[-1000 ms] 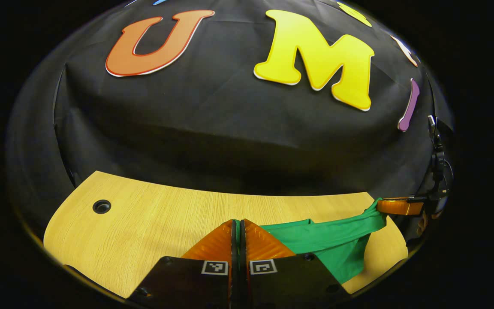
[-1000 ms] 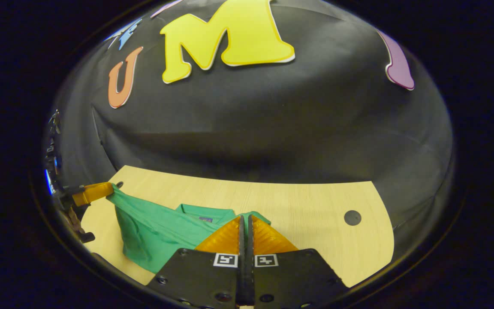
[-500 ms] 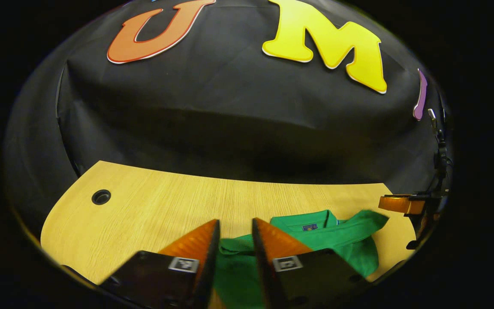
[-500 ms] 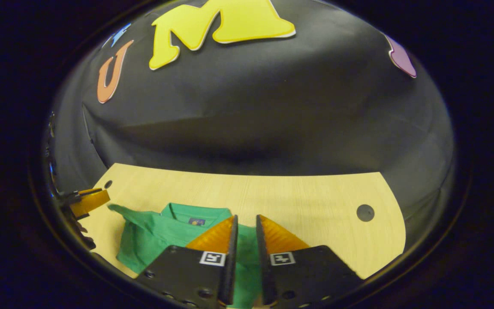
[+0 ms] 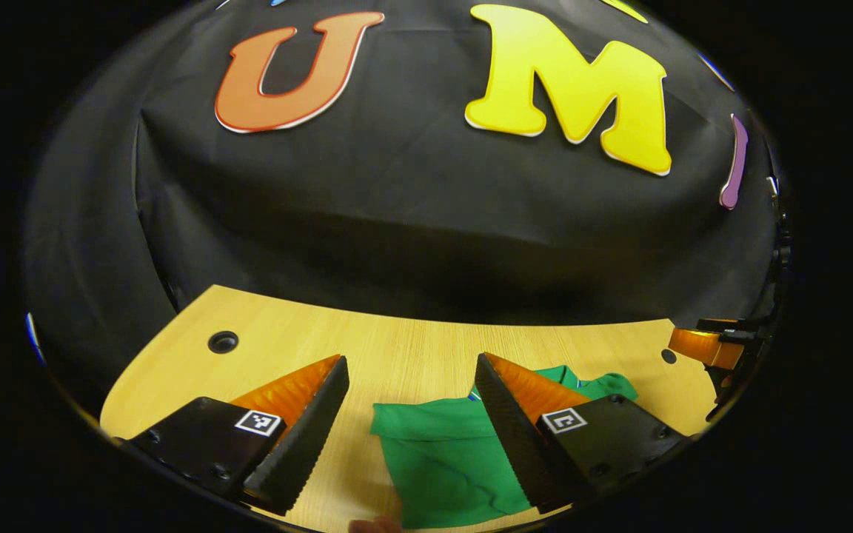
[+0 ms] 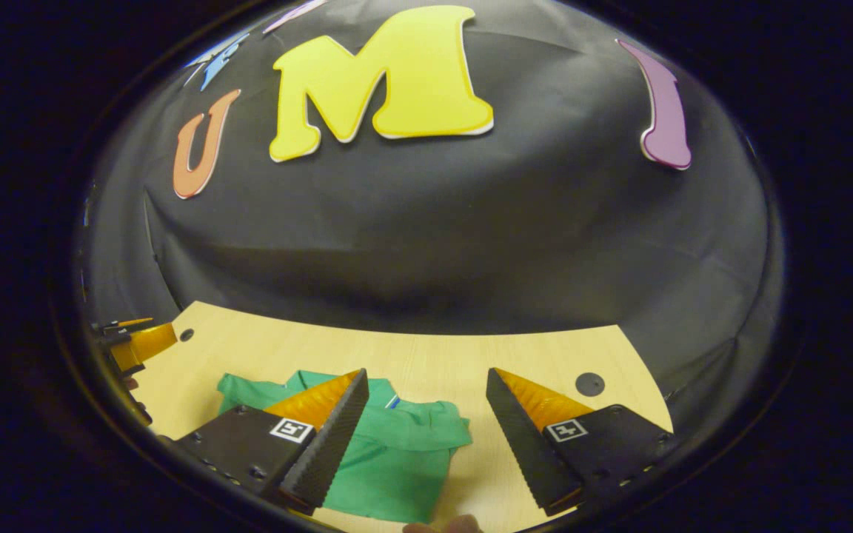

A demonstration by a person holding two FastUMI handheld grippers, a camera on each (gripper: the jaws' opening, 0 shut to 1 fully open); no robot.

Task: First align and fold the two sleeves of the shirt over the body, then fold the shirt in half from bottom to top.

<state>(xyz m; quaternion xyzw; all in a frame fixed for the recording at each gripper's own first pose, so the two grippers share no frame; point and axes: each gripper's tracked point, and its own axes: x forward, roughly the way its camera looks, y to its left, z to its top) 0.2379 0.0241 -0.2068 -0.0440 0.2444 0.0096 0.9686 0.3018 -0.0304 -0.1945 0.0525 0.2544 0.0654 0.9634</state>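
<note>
Hovering both grippers over the table (image 5: 397, 348), jaws wide apart and holding nothing. The green shirt (image 5: 441, 459) lies flat, folded, between my left gripper (image 5: 412, 400) fingers. I'd back straight off so nothing snags it.

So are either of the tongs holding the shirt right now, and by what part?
Nothing is held. Both the left tongs and right tongs stand wide open above the green shirt, which lies on the table.
</note>
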